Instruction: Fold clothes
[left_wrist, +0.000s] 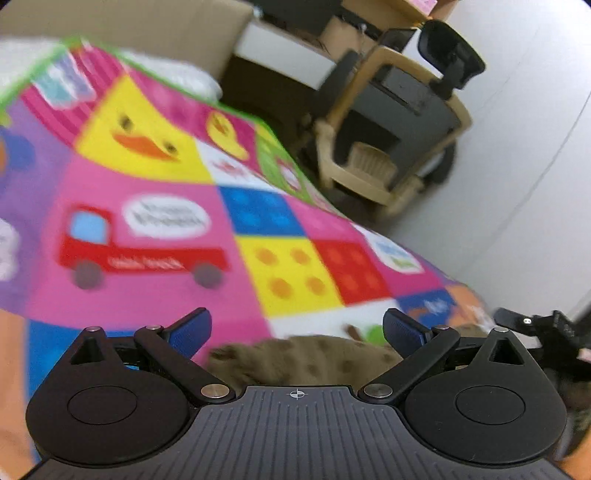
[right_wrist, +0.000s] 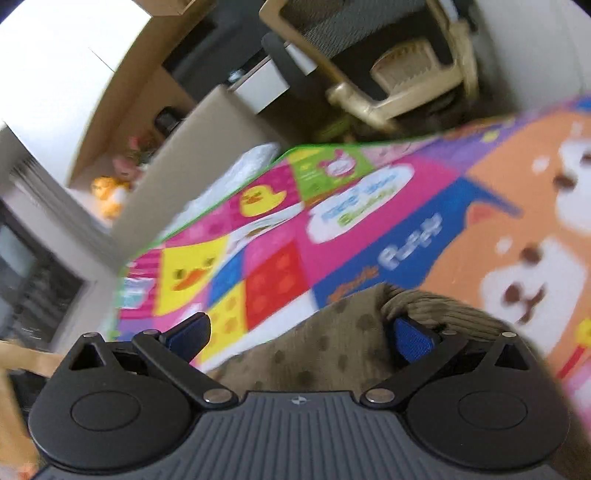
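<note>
A bright patchwork play mat (left_wrist: 155, 221) fills the near ground, its green edge running far left toward a tan chair (left_wrist: 391, 122) and a white wall. The left gripper (left_wrist: 297, 328) and right gripper (right_wrist: 297, 330) both hang spread wide, grasping nothing. The spotted brown garment (right_wrist: 317, 347) lies bunched just beneath them, touching the right one's blue fingers (right_wrist: 412, 338), its outline blurred and largely hidden.

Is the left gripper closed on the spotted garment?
No, the left gripper stands wide open, with the spotted garment lying loose below its fingers.

Colourful play mat (left_wrist: 155, 206) on floor; tan plastic chair (left_wrist: 388, 147) beyond, black office chair (left_wrist: 450, 59), white wall (left_wrist: 524, 184).
</note>
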